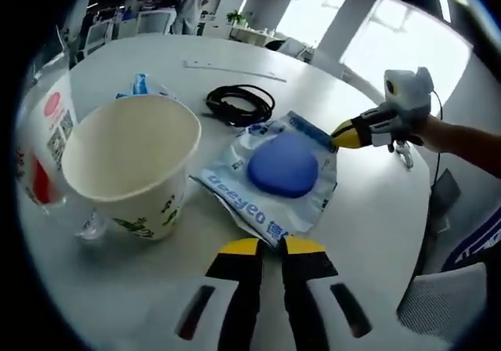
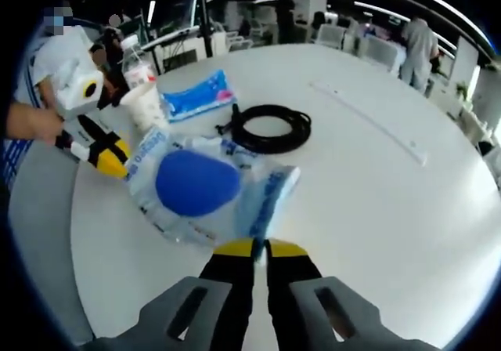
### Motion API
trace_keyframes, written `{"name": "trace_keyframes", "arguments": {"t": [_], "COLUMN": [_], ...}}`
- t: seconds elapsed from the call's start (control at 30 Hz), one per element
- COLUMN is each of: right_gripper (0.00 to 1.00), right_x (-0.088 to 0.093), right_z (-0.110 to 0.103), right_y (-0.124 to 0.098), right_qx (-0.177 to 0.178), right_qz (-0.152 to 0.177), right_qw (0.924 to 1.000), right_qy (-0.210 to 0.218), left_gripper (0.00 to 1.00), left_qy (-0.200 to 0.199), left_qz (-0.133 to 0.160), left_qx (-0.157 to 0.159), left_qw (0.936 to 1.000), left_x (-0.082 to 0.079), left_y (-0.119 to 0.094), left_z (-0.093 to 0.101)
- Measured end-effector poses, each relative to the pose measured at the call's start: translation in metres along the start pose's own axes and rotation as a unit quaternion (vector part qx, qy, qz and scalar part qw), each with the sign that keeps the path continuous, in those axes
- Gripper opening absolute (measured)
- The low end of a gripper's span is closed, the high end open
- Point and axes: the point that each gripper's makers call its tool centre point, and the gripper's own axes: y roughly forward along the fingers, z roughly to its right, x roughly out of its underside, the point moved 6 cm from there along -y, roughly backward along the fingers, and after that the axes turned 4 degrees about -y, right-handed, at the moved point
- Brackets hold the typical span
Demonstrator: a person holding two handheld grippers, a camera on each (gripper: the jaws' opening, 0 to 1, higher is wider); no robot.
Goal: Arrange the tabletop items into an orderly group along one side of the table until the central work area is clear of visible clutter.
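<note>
The left gripper has its yellow-tipped jaws pressed together on the near edge of the clear plastic bag, which lies straight ahead of them on the white round table. Inside the bag sits a blue rounded object, just beyond the jaw tips. To the left of these jaws stands an open paper cup, upright, its rim close beside the bag's left edge. Further left, at the view's margin, is a clear container with a red and white label. Beyond the bag lies a coiled black cable, and left of the cable a blue packet peeks over the cup's rim. The right gripper comes in from the right, its yellow tips at the bag's far right corner; a hand holds it.

In the right gripper view, the right gripper is clenched on a corner of the same bag, with the blue object ahead and left of the jaws. The cable lies beyond the bag, slightly right. The blue packet is further off to the left, with the cup beside it. The left gripper enters from the left, its tips at the bag's far edge. A person stands far off, beyond the table
</note>
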Motion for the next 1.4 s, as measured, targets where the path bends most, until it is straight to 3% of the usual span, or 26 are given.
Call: {"name": "trace_keyframes", "arguments": {"t": [0.6, 1.4], "right_gripper": [0.0, 0.0], "right_x": [0.005, 0.013], "right_z": [-0.011, -0.032], "right_y": [-0.009, -0.034], "right_qx": [-0.001, 0.015], "right_qz": [-0.006, 0.037], "right_qw": [0.9994, 0.9948], "right_qy": [0.034, 0.094], "left_gripper": [0.0, 0.0], "left_qy": [-0.028, -0.029], "left_qz": [0.015, 0.033], "left_qx": [-0.016, -0.035], "left_qw": [0.9994, 0.9984], "left_x": [-0.009, -0.023], "left_y": [-0.002, -0.01], "left_z": [-0.003, -0.002]}}
